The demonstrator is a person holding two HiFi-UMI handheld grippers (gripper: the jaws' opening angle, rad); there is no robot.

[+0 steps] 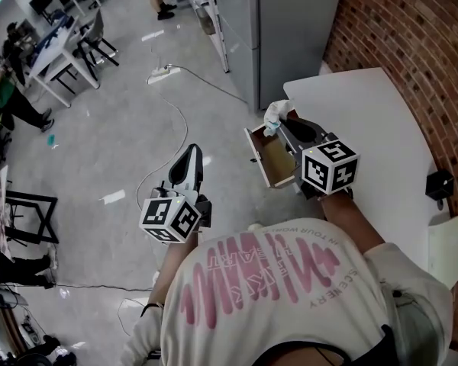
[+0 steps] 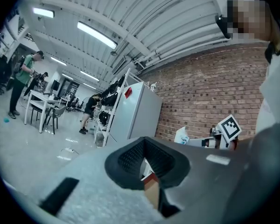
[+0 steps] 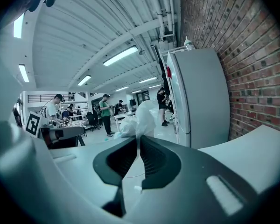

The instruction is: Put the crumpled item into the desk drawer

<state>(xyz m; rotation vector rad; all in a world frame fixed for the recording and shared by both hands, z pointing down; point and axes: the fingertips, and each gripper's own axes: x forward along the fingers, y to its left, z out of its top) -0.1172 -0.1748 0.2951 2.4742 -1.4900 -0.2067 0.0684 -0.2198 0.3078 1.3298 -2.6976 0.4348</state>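
A crumpled white item (image 1: 274, 115) sticks up from my right gripper (image 1: 279, 123), which is shut on it just above the far end of the open desk drawer (image 1: 275, 158). The drawer is pulled out from the left edge of the white desk (image 1: 366, 120), and its brown inside shows. In the right gripper view the crumpled item (image 3: 142, 118) rises from the pinched tips of the right gripper (image 3: 138, 138). My left gripper (image 1: 192, 152) hangs over the floor left of the drawer, shut and holding nothing. The left gripper (image 2: 144, 141) looks toward the crumpled item (image 2: 181, 135).
A tall grey cabinet (image 1: 290, 29) stands beyond the desk, with a brick wall (image 1: 412, 29) to the right. A cable (image 1: 179, 120) and power strip (image 1: 160, 72) lie on the floor. A small black object (image 1: 440, 183) sits on the desk. Tables, chairs and people fill the far left (image 1: 61, 44).
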